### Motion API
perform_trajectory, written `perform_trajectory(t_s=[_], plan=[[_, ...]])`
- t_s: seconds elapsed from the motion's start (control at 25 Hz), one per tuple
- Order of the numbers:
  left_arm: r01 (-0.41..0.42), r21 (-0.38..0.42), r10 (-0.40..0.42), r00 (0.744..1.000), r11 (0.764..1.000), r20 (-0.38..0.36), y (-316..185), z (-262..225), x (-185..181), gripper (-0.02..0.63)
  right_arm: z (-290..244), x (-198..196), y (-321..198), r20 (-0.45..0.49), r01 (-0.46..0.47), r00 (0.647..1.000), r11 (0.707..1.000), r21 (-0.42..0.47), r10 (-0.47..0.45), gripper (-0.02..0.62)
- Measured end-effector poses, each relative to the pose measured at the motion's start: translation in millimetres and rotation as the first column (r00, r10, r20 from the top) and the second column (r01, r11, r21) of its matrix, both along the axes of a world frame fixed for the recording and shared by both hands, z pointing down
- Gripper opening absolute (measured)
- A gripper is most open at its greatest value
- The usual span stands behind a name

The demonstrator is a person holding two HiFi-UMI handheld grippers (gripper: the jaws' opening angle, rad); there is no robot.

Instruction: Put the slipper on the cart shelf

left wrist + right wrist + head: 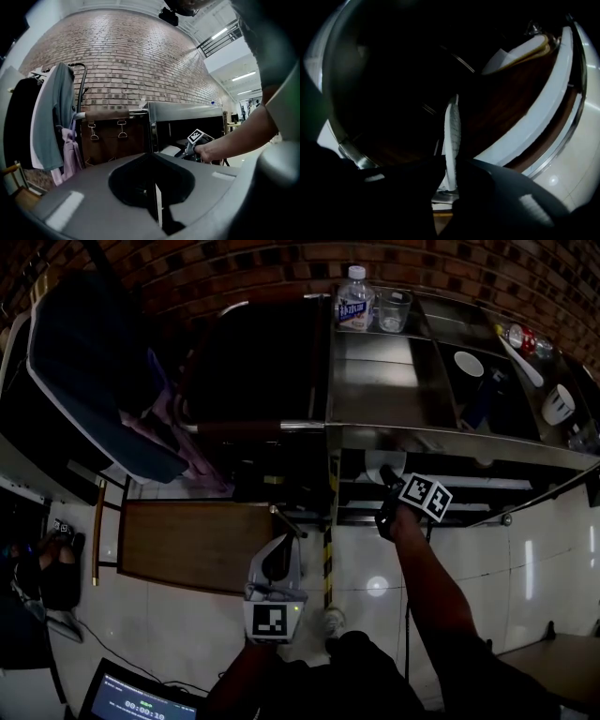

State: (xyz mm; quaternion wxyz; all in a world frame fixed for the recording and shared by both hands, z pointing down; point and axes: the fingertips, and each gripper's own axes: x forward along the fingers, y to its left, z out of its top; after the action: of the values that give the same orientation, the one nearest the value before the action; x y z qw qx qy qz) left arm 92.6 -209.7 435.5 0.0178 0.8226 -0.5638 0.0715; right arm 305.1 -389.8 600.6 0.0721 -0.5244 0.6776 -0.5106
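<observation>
So my right gripper is clamped on the slipper, pinched edge-on, I guess so it slips under the cart top onto the lower shelf. Its long axis runs straight out from the jaws, toward 12 o'clock. Left gripper, at 8 o'clock, is closed on nothing, parked clear.

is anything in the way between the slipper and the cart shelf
Nothing visible. The right gripper holds the slipper edge-on under the cart top, and the brown shelf lies open just beyond it. What looks like another slipper sits farther in, off to one side.
</observation>
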Motion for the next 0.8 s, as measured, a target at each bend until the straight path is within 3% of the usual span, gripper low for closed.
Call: perform_trajectory(t_s=[0.2,0.44,0.64,0.8], plan=[[-0.002,0.01,0.002,1.0,1.0,-0.001,6.8,-1.7,-2.8,0.017,5.4,2.9,-4.6,-0.143,-0.019,0.99,1.0,-0.004,0.018,0.066],[0.018,0.01,-0.017,1.0,1.0,-0.011,15.0,-2.1,-8.8,0.017,8.5,7.2,-4.3,-0.336,-0.032,0.941,0.999,0.003,0.031,0.107],[0.054,0.013,-0.054,0.998,0.998,-0.032,20.9,-6.2,-19.1,0.017,6.2,11.7,-6.6,-0.49,-0.041,0.871,0.999,0.003,0.037,0.161],[0.066,0.024,-0.065,0.997,0.997,-0.036,26.2,-9.8,-22.5,0.017,2.9,24.7,-6.7,-0.643,-0.029,0.765,0.999,0.027,0.039,0.241]])
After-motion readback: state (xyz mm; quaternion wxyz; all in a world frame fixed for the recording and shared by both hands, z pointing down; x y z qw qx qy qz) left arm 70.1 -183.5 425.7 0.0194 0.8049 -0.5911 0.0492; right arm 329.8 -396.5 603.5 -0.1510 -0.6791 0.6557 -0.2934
